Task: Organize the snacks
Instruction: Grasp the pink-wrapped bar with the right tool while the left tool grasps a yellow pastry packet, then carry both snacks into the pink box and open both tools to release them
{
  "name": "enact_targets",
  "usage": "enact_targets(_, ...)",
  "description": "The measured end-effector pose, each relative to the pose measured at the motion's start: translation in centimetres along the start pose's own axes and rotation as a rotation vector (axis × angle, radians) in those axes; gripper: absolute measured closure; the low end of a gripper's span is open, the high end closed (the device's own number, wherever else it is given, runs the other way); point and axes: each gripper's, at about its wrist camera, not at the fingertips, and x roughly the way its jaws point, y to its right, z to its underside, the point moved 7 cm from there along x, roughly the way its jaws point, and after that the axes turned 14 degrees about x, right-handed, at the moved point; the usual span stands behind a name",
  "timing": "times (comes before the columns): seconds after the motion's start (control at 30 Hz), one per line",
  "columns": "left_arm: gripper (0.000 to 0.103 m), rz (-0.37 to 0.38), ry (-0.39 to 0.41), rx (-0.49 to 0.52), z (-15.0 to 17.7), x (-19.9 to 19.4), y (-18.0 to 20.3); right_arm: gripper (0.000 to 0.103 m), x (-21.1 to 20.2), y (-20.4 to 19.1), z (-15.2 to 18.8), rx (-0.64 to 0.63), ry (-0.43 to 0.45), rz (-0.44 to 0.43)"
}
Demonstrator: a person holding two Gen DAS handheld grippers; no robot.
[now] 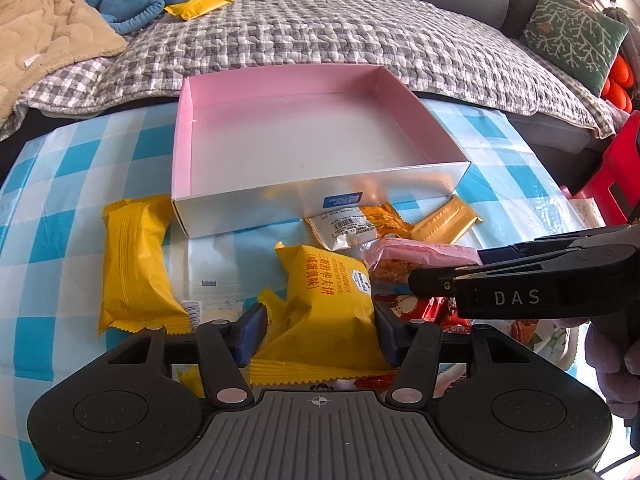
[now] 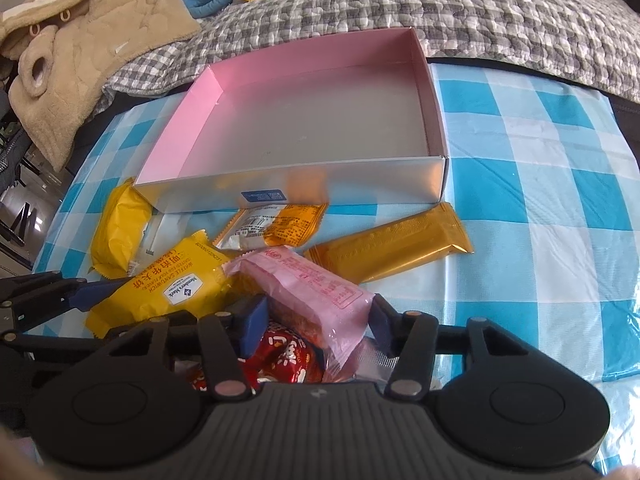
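Gripping a yellow waffle sandwich packet [image 1: 320, 308], the left hand-held gripper [image 1: 320, 334] presses its blue pads on both sides, while the right hand-held gripper [image 2: 318, 326] clamps a pink snack bar [image 2: 308, 292]; both lie on the checkered tabletop [image 2: 540, 168] before the pink box [image 2: 434, 112].

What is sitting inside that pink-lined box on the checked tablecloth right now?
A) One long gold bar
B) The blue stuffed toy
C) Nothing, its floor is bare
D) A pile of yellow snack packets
C: the pink-lined box shows only its bare grey floor in both views, while the yellow packet and the other snacks lie on the tablecloth in front of it.
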Motion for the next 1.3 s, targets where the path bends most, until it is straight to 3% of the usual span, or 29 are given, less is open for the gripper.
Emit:
enact_targets(0.33,0.051,-0.014,0.022,-0.019,-0.2,-0.7,-0.5,0.070,-1.1,-0.9,0.0,-0.016,0.019,-0.012)
enact_targets(0.97,0.054,-0.021,0.077,-0.047,-1.0,-2.5,-1.4,0.071,-3.3,-0.7,-0.6,0.027,0.066,-0.050)
enact_targets(1.3,0.064,-0.015,0.109,-0.079,-1.7,-3.4,-2.1,0.071,-5.6,0.5,-1.7,0.097,0.132,-0.083)
